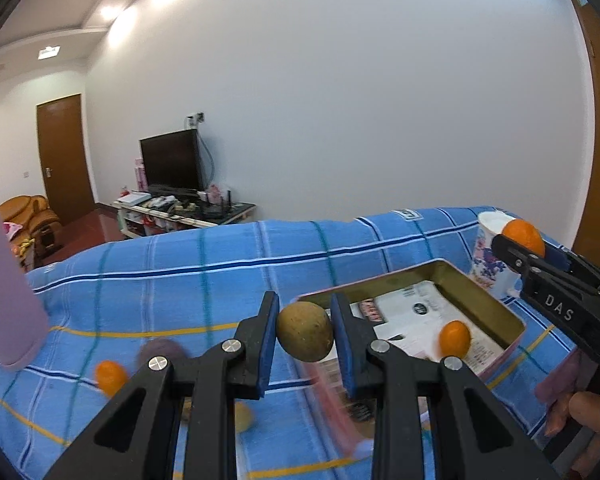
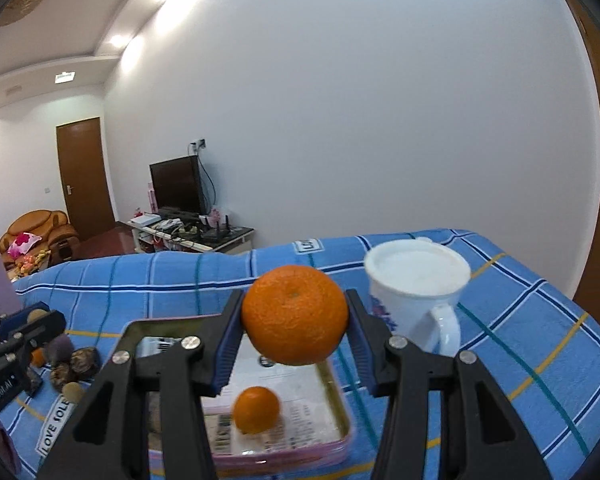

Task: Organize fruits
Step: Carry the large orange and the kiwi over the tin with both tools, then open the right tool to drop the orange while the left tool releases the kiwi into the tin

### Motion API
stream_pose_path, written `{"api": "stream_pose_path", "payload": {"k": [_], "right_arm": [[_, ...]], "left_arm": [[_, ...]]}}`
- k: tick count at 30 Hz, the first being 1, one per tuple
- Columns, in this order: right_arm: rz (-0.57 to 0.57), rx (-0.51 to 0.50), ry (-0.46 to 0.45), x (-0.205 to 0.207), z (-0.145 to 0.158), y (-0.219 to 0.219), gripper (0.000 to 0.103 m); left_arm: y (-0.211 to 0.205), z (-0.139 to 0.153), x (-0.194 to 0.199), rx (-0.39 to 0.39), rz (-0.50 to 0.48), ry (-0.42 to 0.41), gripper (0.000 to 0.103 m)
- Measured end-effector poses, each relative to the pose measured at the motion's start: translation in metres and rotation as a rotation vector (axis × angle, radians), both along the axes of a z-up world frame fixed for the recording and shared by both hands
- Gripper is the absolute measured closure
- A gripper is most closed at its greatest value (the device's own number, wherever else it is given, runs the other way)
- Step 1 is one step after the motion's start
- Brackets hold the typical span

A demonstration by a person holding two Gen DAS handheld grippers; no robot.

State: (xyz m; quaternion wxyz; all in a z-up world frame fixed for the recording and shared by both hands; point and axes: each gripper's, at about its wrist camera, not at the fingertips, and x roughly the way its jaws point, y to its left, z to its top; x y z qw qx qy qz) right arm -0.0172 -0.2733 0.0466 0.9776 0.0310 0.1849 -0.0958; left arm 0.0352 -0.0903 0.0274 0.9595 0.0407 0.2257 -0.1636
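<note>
As both fruits hang in the air above the tin (image 1: 476, 300), a brown-green fruit (image 1: 305, 332) sits pinched between the fingers of the left gripper (image 1: 305, 338) and a large orange (image 2: 295, 314) between those of the right gripper (image 2: 295, 320); a small orange (image 2: 257, 409) already lies inside the tin on printed paper. More fruit (image 2: 74, 360) waits on the blue checked cloth (image 1: 180, 272) to the left, a white mug (image 2: 418, 292) stands just beside the tin. Carrying to the tin appears under way; next, each fruit likely needs lowering inside before release
</note>
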Motion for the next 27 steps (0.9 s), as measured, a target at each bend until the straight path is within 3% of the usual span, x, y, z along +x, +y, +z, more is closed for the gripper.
{"api": "stream_pose_path", "payload": {"k": [9,16,27], "right_arm": [[0.04,0.044,0.131,0.03,-0.02,-0.011,0.051],[0.076,0.1,0.227,0.049,-0.035,-0.017,0.051],[0.078,0.1,0.224,0.05,-0.032,-0.018,0.051]], "left_arm": [[-0.063,-0.019,0.034,0.048,-0.007,0.102,0.075],[-0.083,-0.04,0.047,0.123,0.006,0.169,0.075],[-0.08,-0.048,0.053,0.136,0.03,0.214,0.074]]}}
